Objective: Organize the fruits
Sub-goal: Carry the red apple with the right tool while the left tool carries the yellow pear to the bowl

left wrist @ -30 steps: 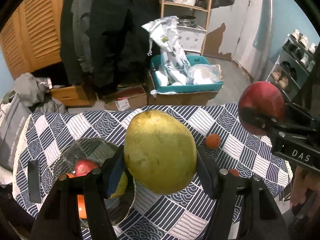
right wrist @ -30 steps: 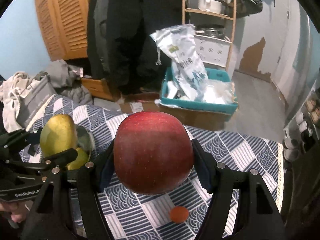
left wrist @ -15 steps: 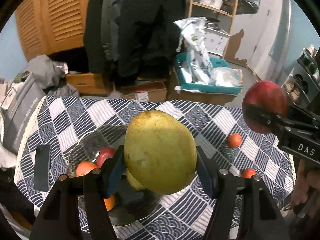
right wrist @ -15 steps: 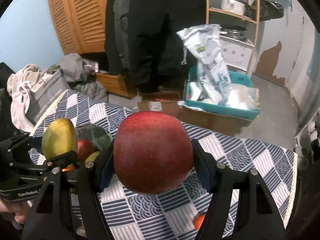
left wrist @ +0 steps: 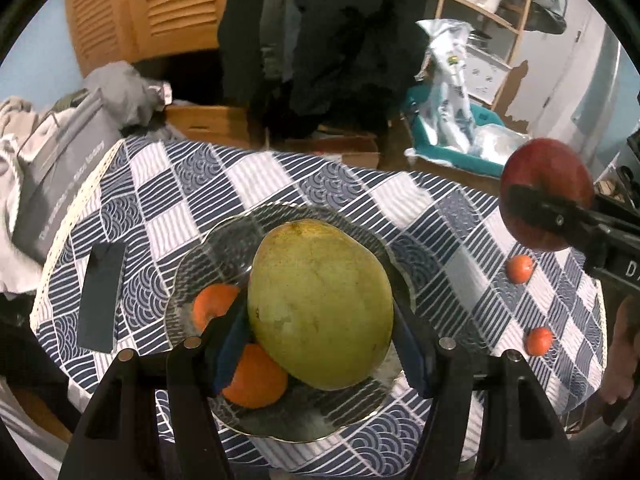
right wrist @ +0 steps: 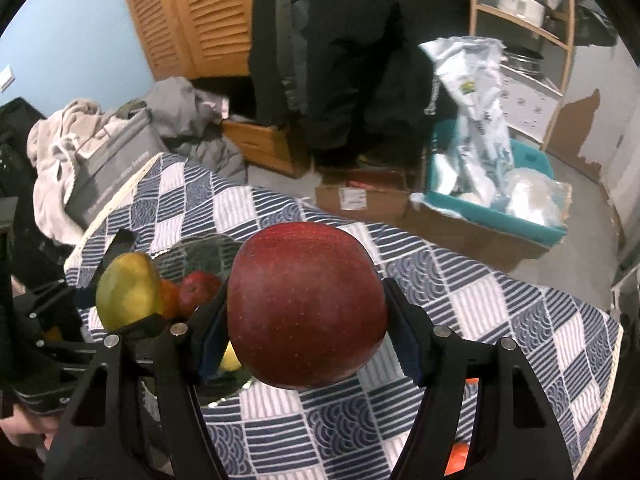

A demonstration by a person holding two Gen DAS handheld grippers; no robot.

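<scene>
Swung left and over the plate (left wrist: 384, 248) since a second ago; plate now sits square under the mango (left wrist: 320, 304) instead of off to the lower left. Apple (right wrist: 306, 306) carried along on the right, closer to the plate too.

Left gripper (left wrist: 320, 344): clamped on the mango, pads spread wide to take its girth, fruit held clear above the plate, not touching it as far as visible. Two oranges (left wrist: 256, 376) on the plate right under and left of the mango, partly hidden by the left pad; another red apple (right wrist: 198, 292) and something yellow also on the plate, seen from the right camera.

Right gripper (right wrist: 306, 344): clamped on the apple, jaws about as wide apart, fruit in the air over the cloth (right wrist: 500, 300), just right of the plate.

Step in hand, by the look of it: set the mango down on the plate. Best done by lowering toward the bare right half, away from the oranges, until the mango bears on the glass, then easing the jaws apart slowly. Round fruit on a shallow plate likely to roll, so release low and level. Keep the apple back until the mango settles.

Farther out: two small oranges (left wrist: 520, 268) loose on the cloth at right, a dark flat block (left wrist: 100, 300) left of the plate. Beyond the table: boxes, a teal bin (left wrist: 472, 152), clothes.
</scene>
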